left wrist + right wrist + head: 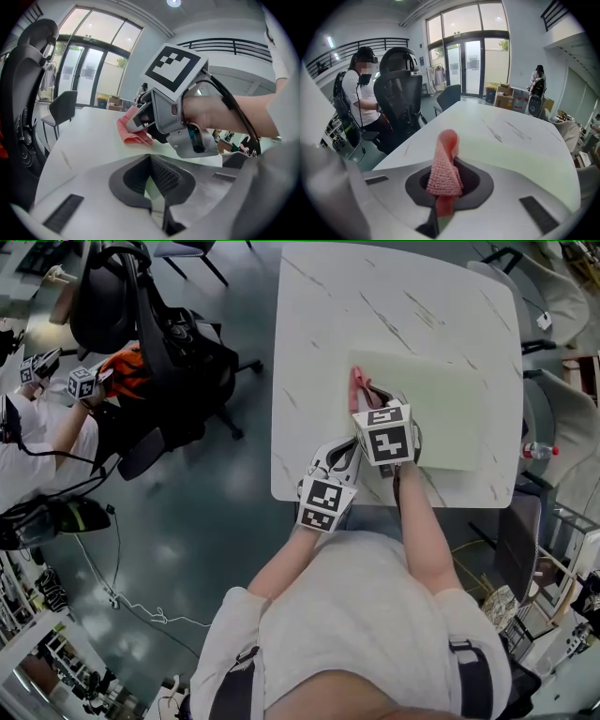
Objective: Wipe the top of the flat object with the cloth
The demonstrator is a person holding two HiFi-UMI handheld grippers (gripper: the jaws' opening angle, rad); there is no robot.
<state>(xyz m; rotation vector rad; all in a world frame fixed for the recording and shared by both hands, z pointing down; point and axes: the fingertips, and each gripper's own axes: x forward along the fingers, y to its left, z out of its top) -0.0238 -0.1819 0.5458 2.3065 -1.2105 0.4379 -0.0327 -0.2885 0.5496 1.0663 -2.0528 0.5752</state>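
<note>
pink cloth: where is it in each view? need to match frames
Head view: pink cloth, centre, at the green mat's left edge, by the right gripper.
Left gripper view: centre-left, under the right gripper's tongs.
Right gripper view: lower centre, pinched in its tongs.
Shared landmark: the white table.

Marble table (328,334) (white), black office chair (173,352) — bottle (541,451)
</note>
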